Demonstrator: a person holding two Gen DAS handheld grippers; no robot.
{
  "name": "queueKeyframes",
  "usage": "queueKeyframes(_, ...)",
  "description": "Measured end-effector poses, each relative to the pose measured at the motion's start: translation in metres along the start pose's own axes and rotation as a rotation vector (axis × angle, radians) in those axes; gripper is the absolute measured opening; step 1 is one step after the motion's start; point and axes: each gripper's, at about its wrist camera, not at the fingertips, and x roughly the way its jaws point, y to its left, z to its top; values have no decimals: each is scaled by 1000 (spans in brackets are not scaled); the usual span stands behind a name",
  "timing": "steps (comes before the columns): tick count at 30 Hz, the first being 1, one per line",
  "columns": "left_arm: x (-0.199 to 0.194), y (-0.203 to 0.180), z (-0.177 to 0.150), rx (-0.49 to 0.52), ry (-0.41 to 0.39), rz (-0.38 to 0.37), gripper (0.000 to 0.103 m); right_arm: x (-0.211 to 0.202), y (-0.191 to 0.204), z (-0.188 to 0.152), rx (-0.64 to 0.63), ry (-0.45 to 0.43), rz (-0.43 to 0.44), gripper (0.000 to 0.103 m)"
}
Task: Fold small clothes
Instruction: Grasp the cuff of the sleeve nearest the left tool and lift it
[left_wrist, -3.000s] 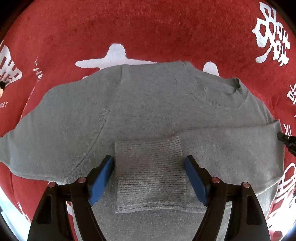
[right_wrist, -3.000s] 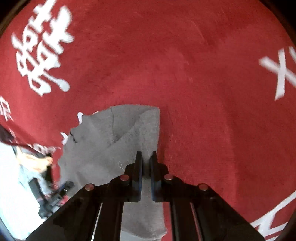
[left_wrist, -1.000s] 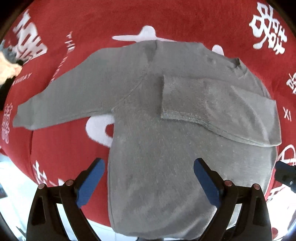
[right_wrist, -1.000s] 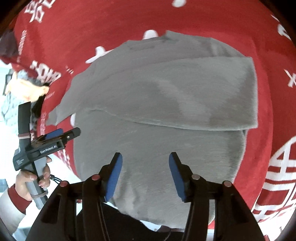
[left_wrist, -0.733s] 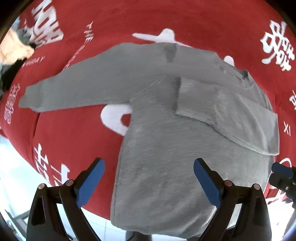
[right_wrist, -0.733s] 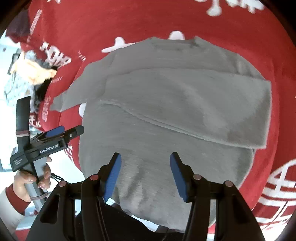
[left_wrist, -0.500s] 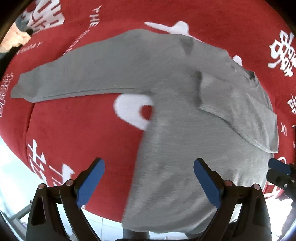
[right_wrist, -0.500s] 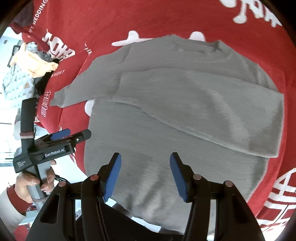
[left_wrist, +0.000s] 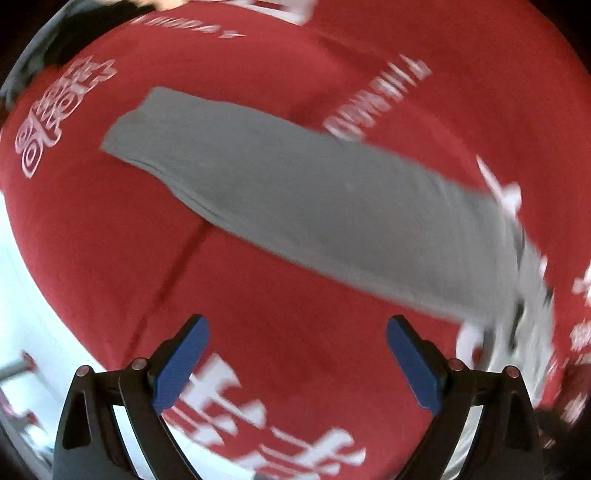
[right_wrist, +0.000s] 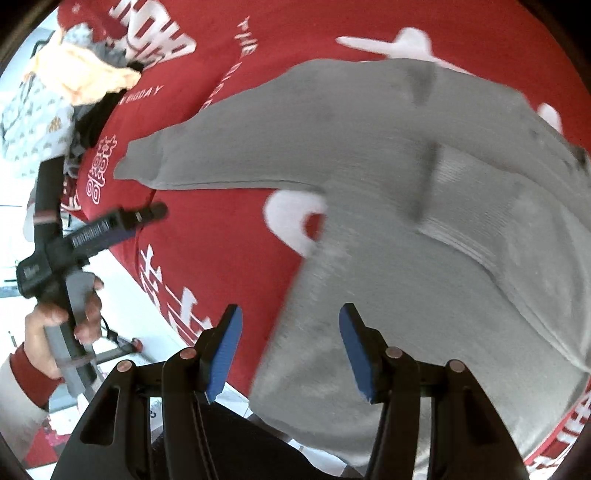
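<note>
Left wrist view: the left tongs (left_wrist: 297, 363) hang spread wide and empty, blue pads far apart, above the red printed cloth (left_wrist: 288, 74) that covers the worktop. A second ago this view looked down on the body of the grey sweater (left_wrist: 332, 210), one sleeve already folded across its chest. Now the view has slid sideways: the unfolded sleeve (left_wrist: 229, 162) stretches across the picture from upper left, where its cuff lies flat on the red cloth, to the right edge, where it joins the sweater's body. The picture is streaked with motion blur. The sleeve lies beyond the pads, not between them, and nothing touches it.

Right wrist view: the right tongs (right_wrist: 290, 349) are also spread and hold nothing; their gap has not changed over the last second. The sweater lies flat on the red cloth, filling the right and centre of the picture, its hem nearest the camera and partly between the pads but not pinched. The folded sleeve (right_wrist: 517, 229) rests across the chest at right. The unfolded sleeve points out to the left. At the left edge a hand (right_wrist: 64, 314) grips the other tool's handle, its tip near the outstretched cuff but apart from it. A pile of other clothes (right_wrist: 66, 85) sits at the top left corner.

Judgement: one sleeve fold is done, and both hands have shifted toward the second sleeve, likely the next thing to be picked up and laid across the chest.
</note>
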Motion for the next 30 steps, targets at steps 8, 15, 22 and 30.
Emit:
queueKeyframes(8,31,47,39,-130,-28,-199,97,43,2,10,28,60,-46,59)
queueKeyframes(15,47,51,54,-155,-55,-316,97,47,6,9,15,42,-40,66)
queueKeyframes(22,48,53,66,-211,-118,-508,97,44,5,7,27,38,-41,66)
queueKeyframes(30,58,37,74,-157,-139,-304,45,40,8,9,33,26,-33,66)
